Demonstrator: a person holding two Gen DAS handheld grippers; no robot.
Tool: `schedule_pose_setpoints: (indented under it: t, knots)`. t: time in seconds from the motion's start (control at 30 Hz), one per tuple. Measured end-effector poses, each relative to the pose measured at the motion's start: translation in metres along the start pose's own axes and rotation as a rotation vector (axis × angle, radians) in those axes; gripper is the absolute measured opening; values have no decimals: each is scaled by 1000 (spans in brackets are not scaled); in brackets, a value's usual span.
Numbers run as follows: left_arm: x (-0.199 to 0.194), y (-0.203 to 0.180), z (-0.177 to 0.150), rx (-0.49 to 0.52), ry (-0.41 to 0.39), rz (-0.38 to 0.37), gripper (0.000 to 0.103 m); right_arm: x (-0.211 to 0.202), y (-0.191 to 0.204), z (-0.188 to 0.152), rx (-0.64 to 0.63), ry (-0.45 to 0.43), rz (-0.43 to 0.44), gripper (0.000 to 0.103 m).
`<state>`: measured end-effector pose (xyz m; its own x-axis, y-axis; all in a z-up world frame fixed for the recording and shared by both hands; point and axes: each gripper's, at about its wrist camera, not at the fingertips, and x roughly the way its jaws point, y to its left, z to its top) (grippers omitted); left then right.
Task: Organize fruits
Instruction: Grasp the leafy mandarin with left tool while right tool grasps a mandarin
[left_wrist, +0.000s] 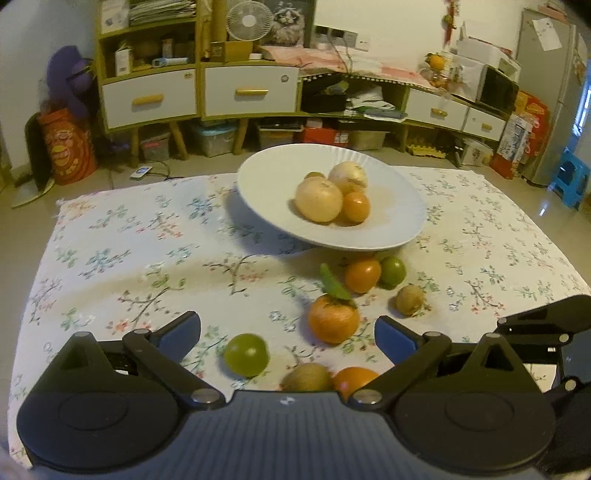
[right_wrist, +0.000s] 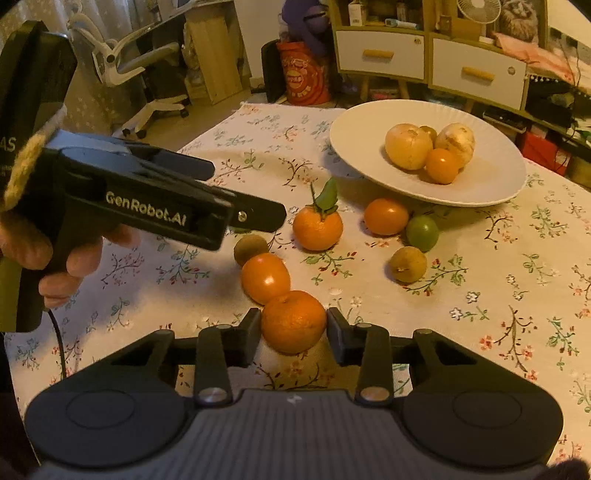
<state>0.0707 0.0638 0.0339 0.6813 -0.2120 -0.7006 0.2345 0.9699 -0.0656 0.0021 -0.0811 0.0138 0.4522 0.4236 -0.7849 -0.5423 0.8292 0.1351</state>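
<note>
Orange and green fruit lies scattered over the flowered cloth on the tabletop in the left wrist view. The left gripper hangs above it with its jaws spread wide and nothing between them. Just ahead sit a green lime and a leafy mandarin; a kiwi lies close under the gripper's body. Farther off, the white plate already carries two pale round fruits and a small orange one, with more loose fruit just beside its near rim.

From the right wrist view, the right gripper has a mandarin between its jaws at the widest part, both pads touching the peel, the fruit resting on the cloth. It touches a smooth orange fruit behind it, so a lift may nudge that one. The left gripper, held in a hand, hovers to the left.

I'd judge this mandarin light and roundish, with a loose, soft peel that dents and can slide over the flesh. A gentle squeeze across the middle, as now, looks right; pinching near the top or bottom would let it pop out.
</note>
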Motion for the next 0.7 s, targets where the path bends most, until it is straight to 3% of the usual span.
schedule_pose_setpoints:
  t: [0.13,0.2,0.7]
  knots:
    - [8,-10,4,24,12,-28,82,-6,-5,2,15,-17,-17,35]
    - [13,-14,4,35,26,-34,71,-8,-8,2,20,-19,-28,35]
    - [33,-26,6,35,79,-31,44,-14,-23,-2,45,8,-74,35]
